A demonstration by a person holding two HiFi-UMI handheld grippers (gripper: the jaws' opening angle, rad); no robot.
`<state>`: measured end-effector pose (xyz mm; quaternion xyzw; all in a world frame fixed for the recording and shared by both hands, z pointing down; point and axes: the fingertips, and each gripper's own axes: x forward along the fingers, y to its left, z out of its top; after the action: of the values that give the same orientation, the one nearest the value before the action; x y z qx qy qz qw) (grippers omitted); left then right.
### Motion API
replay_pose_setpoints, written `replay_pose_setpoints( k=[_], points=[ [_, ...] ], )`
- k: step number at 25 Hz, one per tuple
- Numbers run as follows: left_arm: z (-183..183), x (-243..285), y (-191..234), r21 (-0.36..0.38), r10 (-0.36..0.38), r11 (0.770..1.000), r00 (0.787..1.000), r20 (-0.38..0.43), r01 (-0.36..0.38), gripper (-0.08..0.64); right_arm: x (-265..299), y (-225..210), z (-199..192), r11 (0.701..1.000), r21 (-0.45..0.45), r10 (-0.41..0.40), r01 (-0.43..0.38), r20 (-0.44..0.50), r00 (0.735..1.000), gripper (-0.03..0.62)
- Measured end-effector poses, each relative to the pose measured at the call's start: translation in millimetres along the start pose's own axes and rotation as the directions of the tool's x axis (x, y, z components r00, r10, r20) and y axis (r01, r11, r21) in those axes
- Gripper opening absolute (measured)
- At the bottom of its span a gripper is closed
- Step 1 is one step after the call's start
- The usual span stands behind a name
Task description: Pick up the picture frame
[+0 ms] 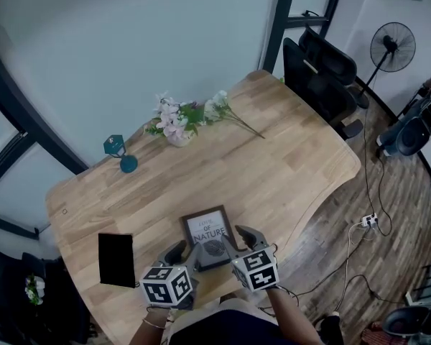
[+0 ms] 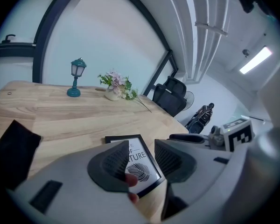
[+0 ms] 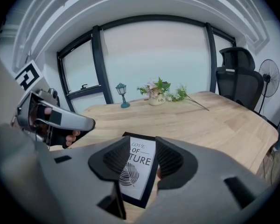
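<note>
Both sets of tongs hung wide over the picture frame [image 1: 209, 237], which lay flat and face up on the wooden worktop [image 1: 287, 171], close to its near edge and just in front of the person. The left tongs [image 1: 187, 252] stood at the frame's left side and the right tongs [image 1: 237, 240] at its right; each gripper view showed the printed leaf through the gap between the open jaws, with no pad pressing on anything. Whether any tip already touched the frame's edge could not be told. The step in hand looked to be the approach, with the grasp not yet made. Because the frame lay flat, the next move would likely call for setting the jaws over opposite edges, closing both together and lifting evenly so that the frame did not tip or slide. A flat black object [image 1: 116, 259] lay just to the left, clear of the work.
</note>
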<state>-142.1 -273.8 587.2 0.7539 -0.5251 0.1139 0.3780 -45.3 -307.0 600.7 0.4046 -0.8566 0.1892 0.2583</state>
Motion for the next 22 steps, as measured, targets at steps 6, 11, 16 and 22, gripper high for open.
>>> replay_pose_setpoints(
  k=[6, 11, 16, 22],
  points=[
    [-8.7, 10.9, 12.0, -0.025, 0.003, 1.0, 0.999, -0.033, -0.004, 0.164, 16.3, -2.6, -11.5, 1.0, 0.007, 0.0, 0.001, -0.047, 0.999, 0.146],
    [-15.5, 19.1, 19.6, -0.033, 0.016, 0.999, 0.999, -0.052, -0.018, 0.164, 27.1, -7.0, -22.3, 1.0, 0.018, 0.001, 0.0, -0.084, 0.996, 0.144],
    [-25.0, 28.1, 29.3, -0.058, 0.026, 0.998, 0.996, -0.081, -0.031, 0.164, 35.5, -9.0, -32.5, 1.0, 0.025, 0.004, -0.001, -0.121, 0.993, 0.144],
    [-34.1, 39.3, 37.3, -0.079, 0.03, 0.996, 0.993, -0.11, -0.039, 0.166, 46.3, -12.0, -44.5, 0.999, 0.037, 0.008, -0.003, -0.158, 0.987, 0.144]
  ],
)
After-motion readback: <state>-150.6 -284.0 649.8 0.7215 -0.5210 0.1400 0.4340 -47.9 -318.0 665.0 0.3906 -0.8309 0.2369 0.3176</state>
